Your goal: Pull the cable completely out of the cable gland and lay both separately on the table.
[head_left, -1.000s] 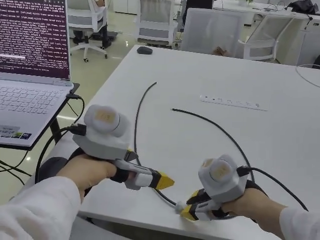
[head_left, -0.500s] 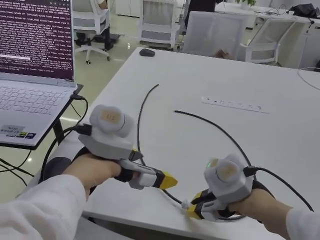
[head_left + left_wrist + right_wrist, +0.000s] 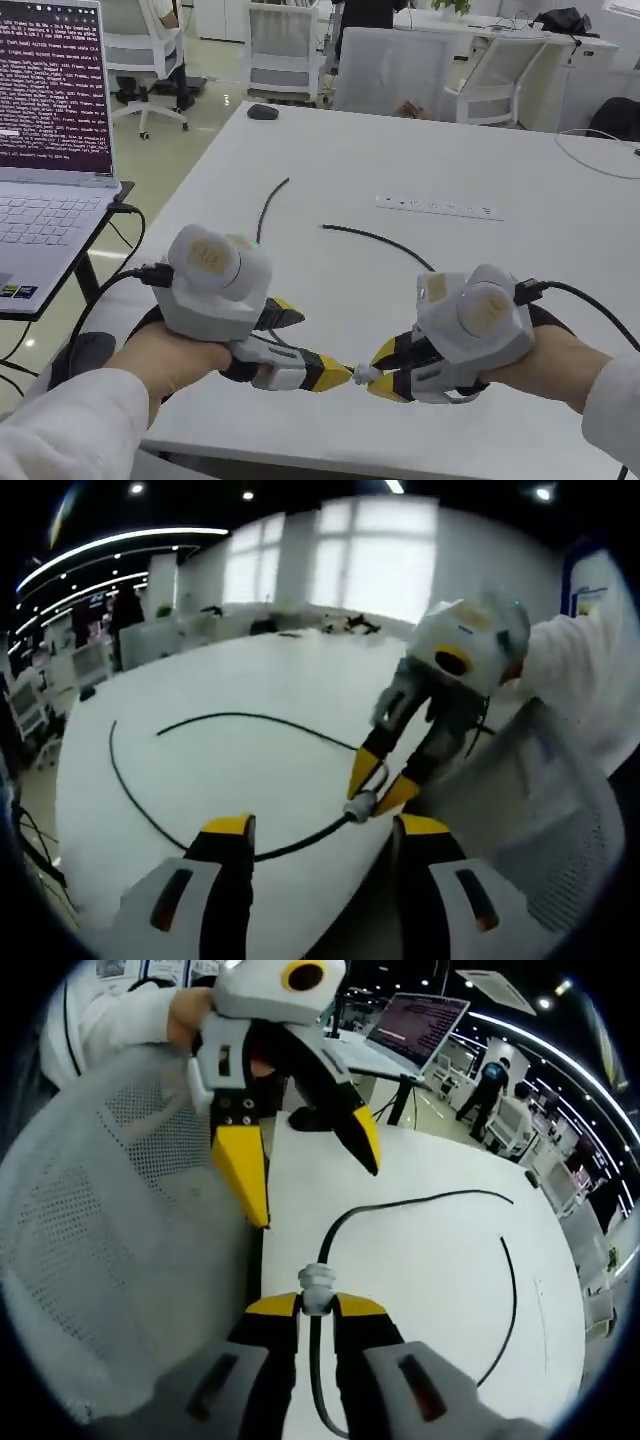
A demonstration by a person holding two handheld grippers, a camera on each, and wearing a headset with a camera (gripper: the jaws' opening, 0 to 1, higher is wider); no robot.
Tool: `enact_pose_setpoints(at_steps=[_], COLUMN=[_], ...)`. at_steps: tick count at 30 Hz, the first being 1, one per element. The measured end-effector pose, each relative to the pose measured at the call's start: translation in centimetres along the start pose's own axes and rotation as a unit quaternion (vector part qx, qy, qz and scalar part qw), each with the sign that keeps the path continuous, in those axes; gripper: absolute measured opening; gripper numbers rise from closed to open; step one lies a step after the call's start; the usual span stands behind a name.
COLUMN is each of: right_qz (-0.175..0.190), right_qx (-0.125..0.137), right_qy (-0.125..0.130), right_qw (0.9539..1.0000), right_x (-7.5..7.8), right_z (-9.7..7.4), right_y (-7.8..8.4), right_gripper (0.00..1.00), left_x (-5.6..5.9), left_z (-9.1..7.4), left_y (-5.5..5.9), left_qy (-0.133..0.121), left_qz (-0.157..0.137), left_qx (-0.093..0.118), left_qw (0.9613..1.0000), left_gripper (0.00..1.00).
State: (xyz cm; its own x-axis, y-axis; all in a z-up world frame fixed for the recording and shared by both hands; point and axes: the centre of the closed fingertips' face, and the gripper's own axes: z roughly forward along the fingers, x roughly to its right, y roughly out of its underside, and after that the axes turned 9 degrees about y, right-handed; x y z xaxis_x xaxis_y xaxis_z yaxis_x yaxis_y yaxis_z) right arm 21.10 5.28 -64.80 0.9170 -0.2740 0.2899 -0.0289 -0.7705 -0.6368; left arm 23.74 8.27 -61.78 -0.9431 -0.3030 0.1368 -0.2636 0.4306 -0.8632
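Head view: cable gland point(image 3: 364, 375) is pinched by the right gripper point(image 3: 381, 371) by the near edge of the table point(image 3: 480, 150); cable point(image 3: 375, 238) is partly hidden behind grippers. Left gripper view: left gripper point(image 3: 325, 828) is held wide. Right gripper view: cable is threaded through the cable gland.

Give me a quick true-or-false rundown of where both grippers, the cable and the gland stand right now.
1. The right gripper is shut on the cable gland. True.
2. The left gripper is clamped on the cable. False: its fingers are spread, with nothing gripped between them.
3. The cable is already free of the gland. False: the black cable still runs into the white gland.
4. An open laptop stands to the left of the table. True.
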Motion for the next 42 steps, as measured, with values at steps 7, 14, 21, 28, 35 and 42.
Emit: enact_pose_setpoints(at_steps=[7,14,21,28,35,42], right_qz=[-0.066,-0.114,-0.13,-0.106,0.145,0.299], right_qx=[0.037,0.045,0.052,0.077,0.221,0.232], right_qy=[0.002,0.011,0.018,0.017,-0.073,-0.191], right_qw=[0.9971,0.9924,0.9899,0.9913,0.9617,0.9058], right_x=[-0.5,-0.3,-0.1,-0.6,0.3,-0.5], right_z=[-2.8,-4.4,-5.6,-6.9,-10.4,-12.4], right_y=[-3.1,-4.1,-4.4,-4.9,-7.5,-7.8], right_gripper=[0.11,0.11,0.11,0.12,0.26,0.16], left_x=[1.8,3.8,5.5,6.4,7.2,9.2], left_z=[0.1,0.0,0.0,-0.4,-2.5,-3.3], left_y=[-1.5,-3.4,-4.4,-5.1,-8.6,-10.0], left_qy=[0.04,0.086,0.115,0.13,0.162,0.162], left_qz=[0.011,0.017,0.052,0.068,0.052,0.159], left_qx=[0.035,0.082,0.097,0.095,0.186,0.213], left_qw=[0.9985,0.9927,0.9872,0.9846,0.9677,0.9502], left_gripper=[0.4,0.3,0.17,0.16,0.15,0.15])
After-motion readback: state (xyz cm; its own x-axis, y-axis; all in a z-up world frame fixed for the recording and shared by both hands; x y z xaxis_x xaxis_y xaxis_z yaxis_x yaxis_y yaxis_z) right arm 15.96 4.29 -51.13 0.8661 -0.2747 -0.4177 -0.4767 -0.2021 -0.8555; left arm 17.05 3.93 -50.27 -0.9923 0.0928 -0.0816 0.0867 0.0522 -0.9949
